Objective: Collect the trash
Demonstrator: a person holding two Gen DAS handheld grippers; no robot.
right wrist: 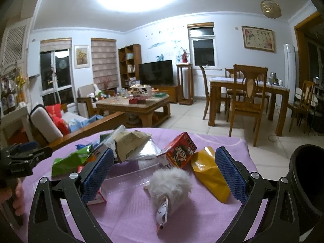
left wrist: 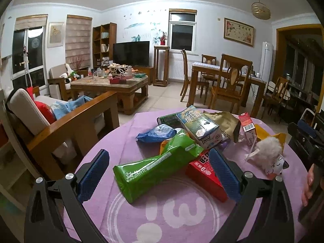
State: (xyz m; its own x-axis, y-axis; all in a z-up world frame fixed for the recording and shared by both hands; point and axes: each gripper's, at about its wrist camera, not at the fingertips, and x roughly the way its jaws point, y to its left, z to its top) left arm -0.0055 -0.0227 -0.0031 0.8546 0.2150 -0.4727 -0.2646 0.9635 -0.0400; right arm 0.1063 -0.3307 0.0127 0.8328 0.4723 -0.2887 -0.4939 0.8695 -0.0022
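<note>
My left gripper point(left wrist: 160, 174) and right gripper point(right wrist: 164, 174) both gape empty over the purple cloth point(left wrist: 182, 212); trash pile point(left wrist: 194, 129) sits mid-cloth, dining table point(left wrist: 226, 73) beyond.

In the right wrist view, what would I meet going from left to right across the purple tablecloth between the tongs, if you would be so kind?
Green pouch → tan paper bag → fluffy white toy → yellow pouch.

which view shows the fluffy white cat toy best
The right wrist view: the fluffy white cat toy lies whole on the purple cloth, centred between the open right gripper fingers. The left wrist view shows it smaller, out near the right edge, beyond the open left gripper.
</note>
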